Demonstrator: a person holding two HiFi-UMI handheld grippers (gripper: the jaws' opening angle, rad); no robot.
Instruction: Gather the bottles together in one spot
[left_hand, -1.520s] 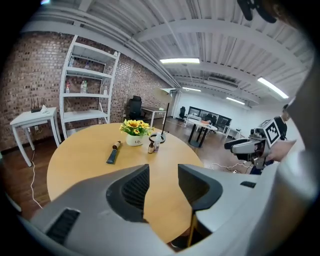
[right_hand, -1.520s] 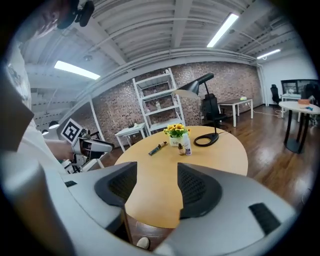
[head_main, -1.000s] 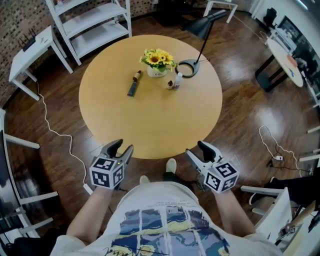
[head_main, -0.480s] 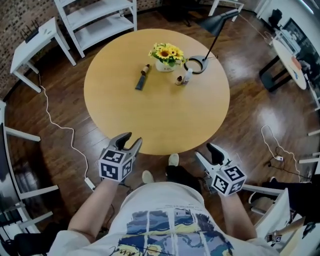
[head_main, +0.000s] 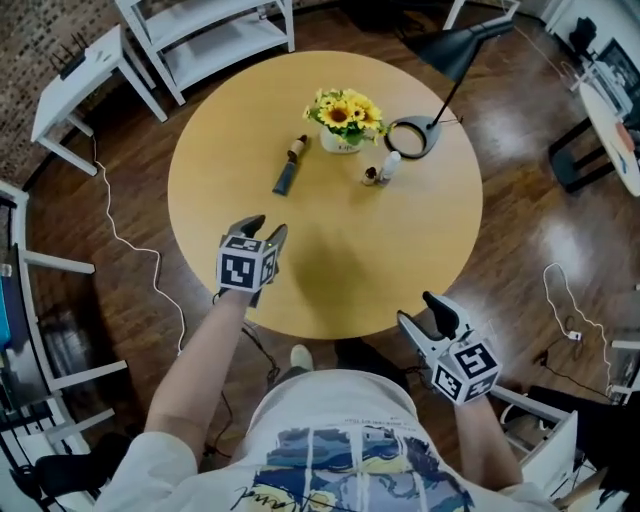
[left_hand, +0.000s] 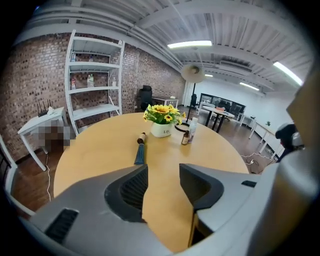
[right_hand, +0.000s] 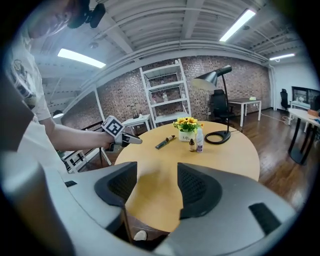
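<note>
Three bottles are on the round wooden table (head_main: 400, 250). A dark blue bottle (head_main: 287, 172) with a brown cap lies on its side left of the flower pot. A small brown bottle (head_main: 371, 175) and a taller white bottle (head_main: 390, 166) stand together right of the pot. My left gripper (head_main: 265, 230) hovers over the table's near left part, well short of the lying bottle (left_hand: 139, 152); its jaws have just been opening, with nothing between them. My right gripper (head_main: 418, 312) stands open and empty at the table's near edge, far from both standing bottles (right_hand: 199, 140).
A white pot of sunflowers (head_main: 343, 120) stands at the far middle. A black desk lamp's round base (head_main: 413, 137) lies behind the standing bottles. White shelving (head_main: 205, 30) and a white side table (head_main: 80, 90) stand beyond the table on the wooden floor.
My left gripper has moved forward from the table's near edge to over the tabletop. The right gripper has shifted slightly by the near edge. The bottles have not moved.
</note>
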